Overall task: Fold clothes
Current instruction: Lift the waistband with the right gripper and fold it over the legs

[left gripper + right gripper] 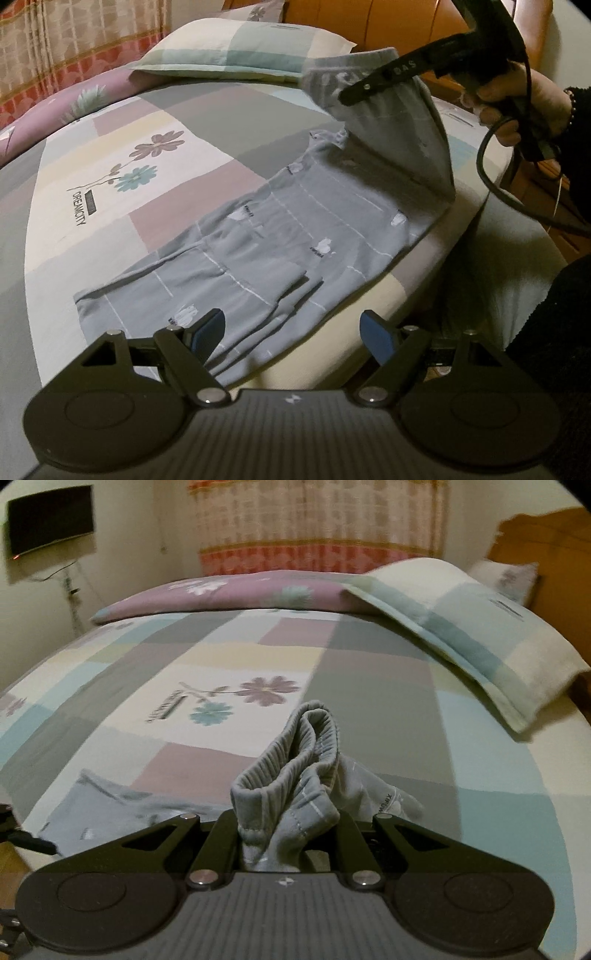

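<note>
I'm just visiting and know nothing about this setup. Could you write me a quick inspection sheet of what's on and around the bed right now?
Surface: bed with patchwork flower cover.
Job's things: grey trousers spread flat near the edge, waistband end lifted.
Clutter: pillow at the head end.
Tongs: left tongs open, empty, over the trouser legs; right tongs shut on the ribbed waistband.
Cables: black cable looping from the right tongs' handle.
Surroundings: curtain, wall screen, wooden headboard.

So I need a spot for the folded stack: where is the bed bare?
Bare: the bedspread between the grey garment and the purple quilt, around the flower print. Crowded: the near edge under the garment, and the pillow end.
</note>
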